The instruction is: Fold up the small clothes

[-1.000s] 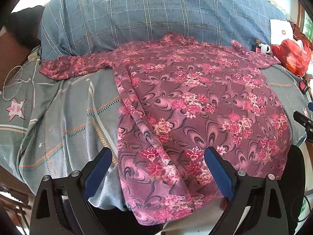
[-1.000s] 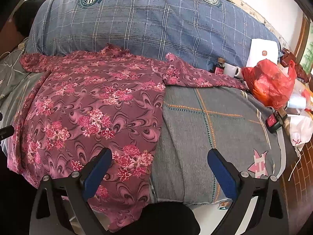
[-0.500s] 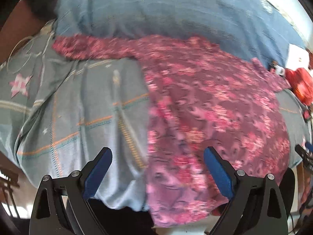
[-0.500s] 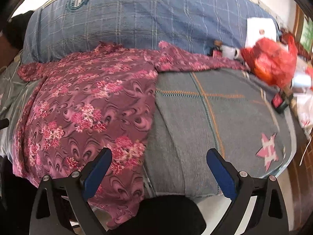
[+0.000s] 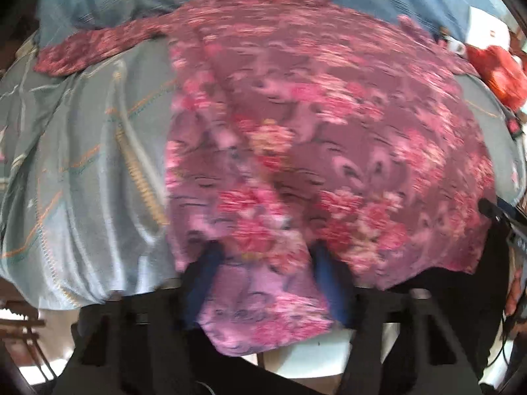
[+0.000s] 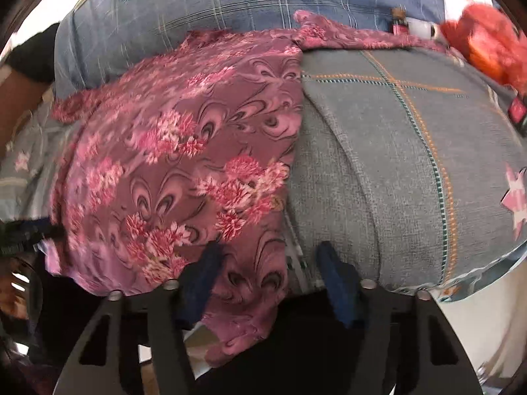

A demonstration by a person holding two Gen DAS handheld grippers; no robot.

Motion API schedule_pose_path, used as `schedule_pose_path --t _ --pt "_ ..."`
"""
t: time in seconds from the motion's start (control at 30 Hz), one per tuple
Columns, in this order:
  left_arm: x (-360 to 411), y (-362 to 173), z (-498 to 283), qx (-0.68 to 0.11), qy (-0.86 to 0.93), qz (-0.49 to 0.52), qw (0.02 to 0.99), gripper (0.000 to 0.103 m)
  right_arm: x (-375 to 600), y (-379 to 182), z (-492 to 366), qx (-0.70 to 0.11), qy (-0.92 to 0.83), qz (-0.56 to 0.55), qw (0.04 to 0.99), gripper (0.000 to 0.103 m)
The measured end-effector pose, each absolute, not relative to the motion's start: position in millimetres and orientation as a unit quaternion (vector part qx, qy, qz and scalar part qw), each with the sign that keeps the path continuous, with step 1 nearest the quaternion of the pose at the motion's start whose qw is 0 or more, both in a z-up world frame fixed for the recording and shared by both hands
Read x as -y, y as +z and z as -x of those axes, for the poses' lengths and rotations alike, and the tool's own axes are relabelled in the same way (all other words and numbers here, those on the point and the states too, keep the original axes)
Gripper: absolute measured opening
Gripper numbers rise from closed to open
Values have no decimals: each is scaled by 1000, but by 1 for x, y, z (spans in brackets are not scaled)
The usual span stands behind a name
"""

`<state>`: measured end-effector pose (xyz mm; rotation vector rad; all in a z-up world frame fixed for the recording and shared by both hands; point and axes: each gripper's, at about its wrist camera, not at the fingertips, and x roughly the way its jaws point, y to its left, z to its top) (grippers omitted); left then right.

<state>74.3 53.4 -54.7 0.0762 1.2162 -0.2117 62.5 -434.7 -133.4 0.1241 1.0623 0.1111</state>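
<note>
While both sets of jaws have just been closing:
Left gripper [image 5: 265,256]: narrowed around the floral shirt [image 5: 313,125] hem; grip uncertain.
Right gripper [image 6: 268,256]: part-closed, straddling the shirt's edge on the grey bedspread [image 6: 378,164].

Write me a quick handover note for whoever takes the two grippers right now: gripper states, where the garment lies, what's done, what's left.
Left gripper: jaws have just been closing around the hem of the floral blouse, near its left corner; grip not confirmed, picture blurred.
Right gripper: jaws likewise closing, over the hem's right corner.
Blouse lies flat on the grey bedspread, sleeves spread, hem overhanging the near edge.
Done: nothing folded yet.
Left: every fold.
</note>
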Motion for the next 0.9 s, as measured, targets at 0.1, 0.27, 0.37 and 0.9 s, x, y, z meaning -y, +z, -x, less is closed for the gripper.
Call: schedule_pose_path --t 0.1,0.27,0.37,0.9 --pt "-76 -47 -79 -576 -107 4 810 7 432 -126 -60 -494 79 -60 864 3" --pt "-125 -24 -74 -564 -101 69 816 6 462 -73 -45 -429 99 -98 893 3" --pt "-149 -27 -68 -574 -81 79 811 6 484 -55 -44 -409 77 -103 904 3" --pt "-169 15 -110 -539 -78 102 832 44 524 -62 -131 -398 46 -239 885 57"
